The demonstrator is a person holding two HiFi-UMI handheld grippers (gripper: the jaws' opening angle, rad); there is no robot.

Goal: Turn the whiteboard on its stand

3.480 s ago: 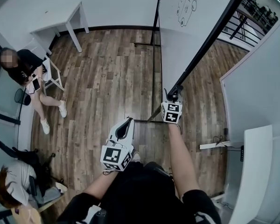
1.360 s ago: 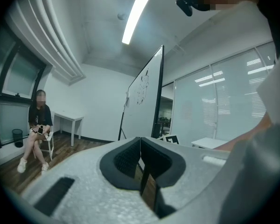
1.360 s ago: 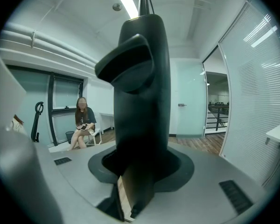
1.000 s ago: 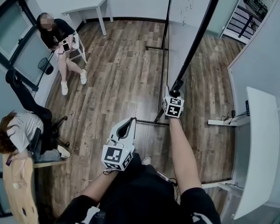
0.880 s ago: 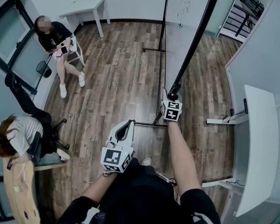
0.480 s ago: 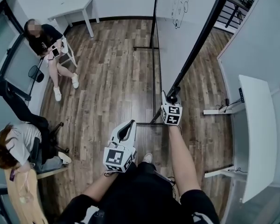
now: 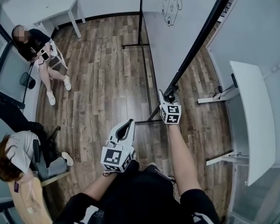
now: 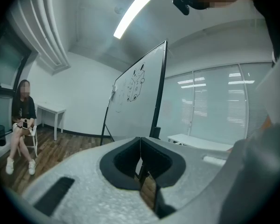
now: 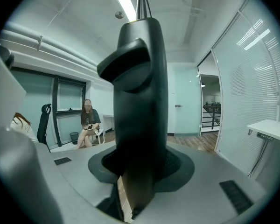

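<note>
We clamp our right gripper (image 7: 168,97) on the black near-edge frame of the stiff, probably heavy whiteboard (image 7: 181,36); our left gripper (image 7: 129,122) hangs closed, empty.

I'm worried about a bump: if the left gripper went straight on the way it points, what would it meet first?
Most likely the whiteboard's black side post, just right of dead centre; nothing shows nearer, though depth is unclear.

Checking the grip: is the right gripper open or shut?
Shut on the whiteboard frame: the jaws of the right gripper clamp that black bar.
</note>
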